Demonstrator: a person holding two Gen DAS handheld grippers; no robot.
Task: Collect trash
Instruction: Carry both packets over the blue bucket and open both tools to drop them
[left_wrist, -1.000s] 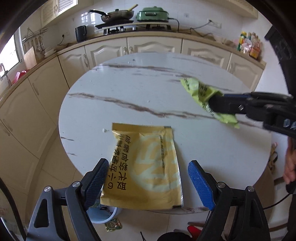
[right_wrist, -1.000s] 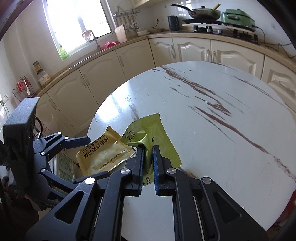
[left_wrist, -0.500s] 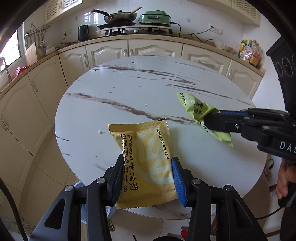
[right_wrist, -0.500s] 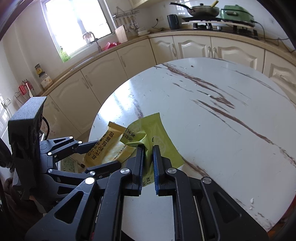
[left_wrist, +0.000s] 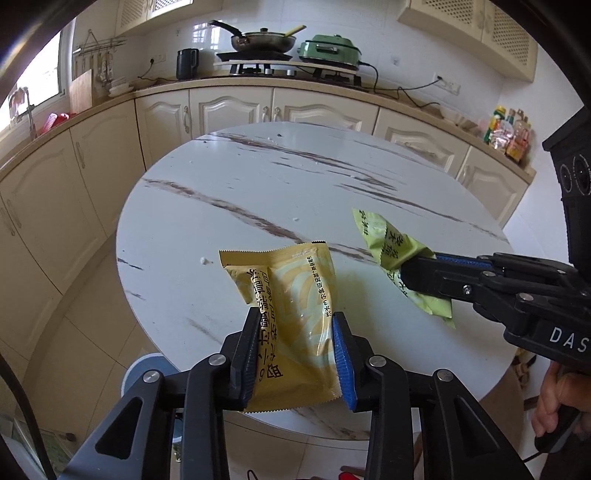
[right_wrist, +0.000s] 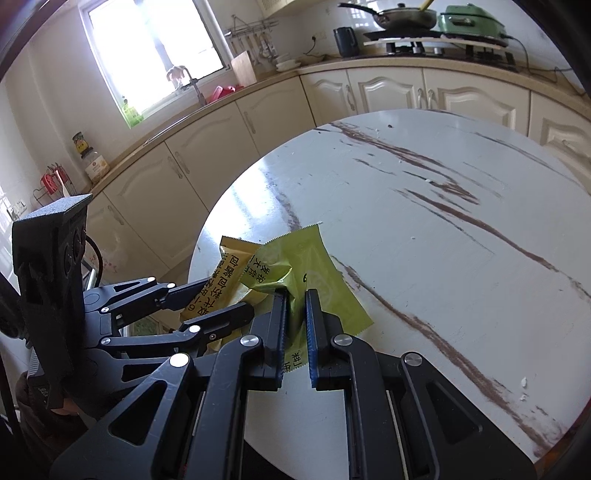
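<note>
Your left gripper (left_wrist: 295, 347) is closing on the yellow packet (left_wrist: 288, 295), buckling it for lift-off. At its 3 o'clock, your right gripper (right_wrist: 295, 325) clamps the green wrapper (right_wrist: 314, 266), ready for binning.

The left gripper (left_wrist: 295, 332) angles downward, its jaws closing on a yellow foil packet (left_wrist: 291, 295); the right gripper (right_wrist: 295, 328) is clamped beside it.

You're working in a home kitchen: cream cabinets (left_wrist: 229, 110) curve under a countertop carrying a gas stove (left_wrist: 258, 64) with a frying pan (left_wrist: 258, 38), a green electric cooker (left_wrist: 328, 50), a kettle (left_wrist: 186, 63), with a window-side sink tap (right_wrist: 186, 79) and a round marble table (left_wrist: 258, 184).
</note>
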